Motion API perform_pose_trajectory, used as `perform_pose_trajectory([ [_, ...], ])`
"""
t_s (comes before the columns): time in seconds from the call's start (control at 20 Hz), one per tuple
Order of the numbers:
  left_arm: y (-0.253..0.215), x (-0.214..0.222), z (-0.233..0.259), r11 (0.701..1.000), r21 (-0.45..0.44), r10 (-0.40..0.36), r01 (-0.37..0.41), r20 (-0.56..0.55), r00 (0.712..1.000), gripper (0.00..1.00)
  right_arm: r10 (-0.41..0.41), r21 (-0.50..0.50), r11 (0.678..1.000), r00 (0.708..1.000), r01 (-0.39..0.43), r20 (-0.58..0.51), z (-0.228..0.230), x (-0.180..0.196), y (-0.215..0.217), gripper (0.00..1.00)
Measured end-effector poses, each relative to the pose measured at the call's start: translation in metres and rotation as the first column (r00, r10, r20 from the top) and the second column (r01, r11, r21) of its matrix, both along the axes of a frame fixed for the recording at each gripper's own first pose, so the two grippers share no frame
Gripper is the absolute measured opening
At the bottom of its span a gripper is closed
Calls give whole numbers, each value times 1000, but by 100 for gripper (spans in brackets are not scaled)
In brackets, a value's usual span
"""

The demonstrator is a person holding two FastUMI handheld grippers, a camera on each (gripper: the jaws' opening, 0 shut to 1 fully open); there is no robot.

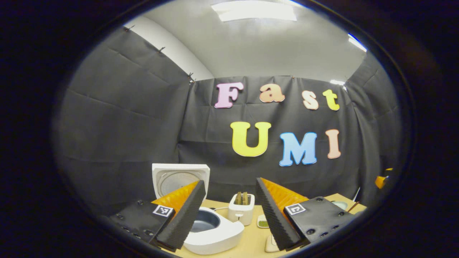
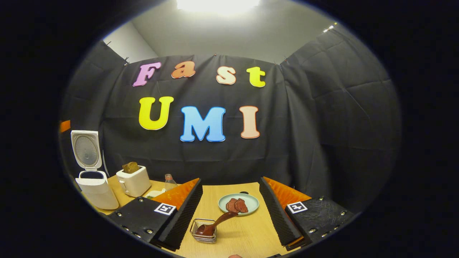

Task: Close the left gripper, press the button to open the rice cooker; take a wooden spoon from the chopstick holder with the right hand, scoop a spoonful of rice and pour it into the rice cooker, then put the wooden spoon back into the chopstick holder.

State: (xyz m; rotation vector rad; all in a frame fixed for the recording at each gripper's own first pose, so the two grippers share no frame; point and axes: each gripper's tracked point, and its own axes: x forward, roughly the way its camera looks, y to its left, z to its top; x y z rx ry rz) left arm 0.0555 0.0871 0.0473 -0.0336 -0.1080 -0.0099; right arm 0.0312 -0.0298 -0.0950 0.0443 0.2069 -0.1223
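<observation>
The white rice cooker [image 1: 215,234] stands just beyond my left gripper [image 1: 229,182], its lid [image 1: 179,179] raised upright and the grey inner pot showing. That gripper is open, with nothing between its fingers. In the right gripper view the rice cooker [image 2: 95,191] stands at the far left with its lid [image 2: 85,148] up. A small wire chopstick holder [image 2: 203,233] sits on the table close in front of my right gripper [image 2: 230,181]. A dark wooden spoon [image 2: 218,220] rests in it, bowl down, its handle leaning toward a plate. The right gripper is open and holds nothing.
A white toaster [image 1: 242,211] with bread in its slots stands right of the cooker, also seen as the toaster [image 2: 133,181]. A pale green plate [image 2: 251,206] carries brown pieces. A small bottle [image 2: 169,182] and a little dish [image 1: 263,223] sit mid-table.
</observation>
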Motion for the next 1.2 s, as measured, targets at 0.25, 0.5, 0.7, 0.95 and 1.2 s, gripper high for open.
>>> perform_pose_trajectory([
  [0.25,-4,-30,22,998,56,18,-21,49,999,99,24,100,995,994,-13,-106,-45,20,-1,97],
  [0.5,8,-47,15,993,94,68,-68,13,998,99,38,225,974,973,14,-226,-99,33,0,97],
  [0.7,12,-60,13,989,112,93,-92,-6,996,99,45,283,958,955,42,-292,-135,41,1,97],
  [0.95,6,-70,13,987,130,97,-95,-11,995,98,68,368,926,920,86,-385,-178,42,11,98],
  [1.2,12,-76,8,982,155,115,-110,-27,993,98,127,405,912,898,61,-422,-201,44,32,94],
])
